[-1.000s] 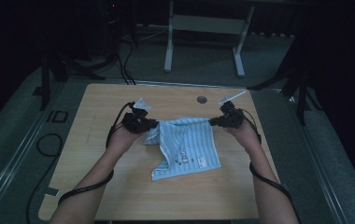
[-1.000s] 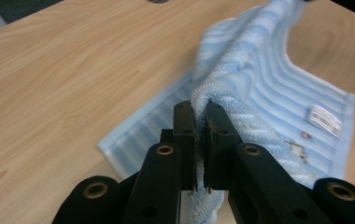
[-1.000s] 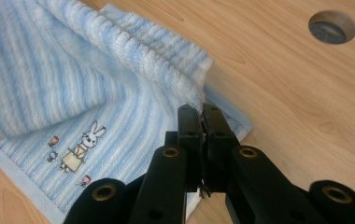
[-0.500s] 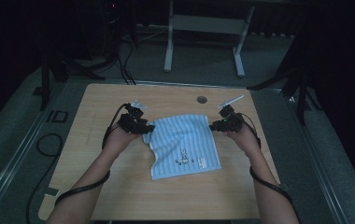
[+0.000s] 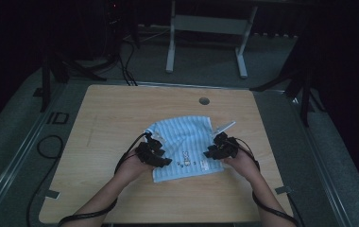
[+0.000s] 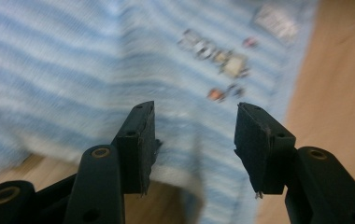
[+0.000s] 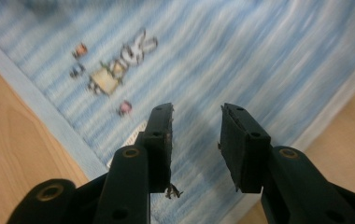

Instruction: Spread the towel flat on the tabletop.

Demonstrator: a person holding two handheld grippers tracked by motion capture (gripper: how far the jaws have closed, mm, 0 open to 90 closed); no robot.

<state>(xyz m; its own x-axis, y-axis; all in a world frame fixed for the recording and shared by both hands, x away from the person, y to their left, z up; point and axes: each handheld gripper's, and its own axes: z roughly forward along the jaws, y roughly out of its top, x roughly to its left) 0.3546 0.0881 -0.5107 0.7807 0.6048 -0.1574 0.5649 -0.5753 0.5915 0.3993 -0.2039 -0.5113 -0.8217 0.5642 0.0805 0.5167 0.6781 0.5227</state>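
A light blue striped towel (image 5: 184, 147) is lying folded flat near the middle of the wooden counter (image 5: 106, 113), with a small embroidered rabbit picture (image 7: 115, 65) and a white label close to its near edge. The left gripper (image 5: 161, 161) is hovering over the towel's near left corner, and the right gripper (image 5: 210, 152) is hovering at its right edge, both coming in from the person's hands at the bottom of the high view. In the left gripper view the fingers (image 6: 140, 140) are standing partly apart with the striped cloth lying below them, not pinched. In the right gripper view the fingers (image 7: 159, 140) are standing somewhat narrower, and nothing is clamped between them either. Both pairs have just been opening. A small round hole (image 5: 204, 100) is sitting in the counter beyond the towel.
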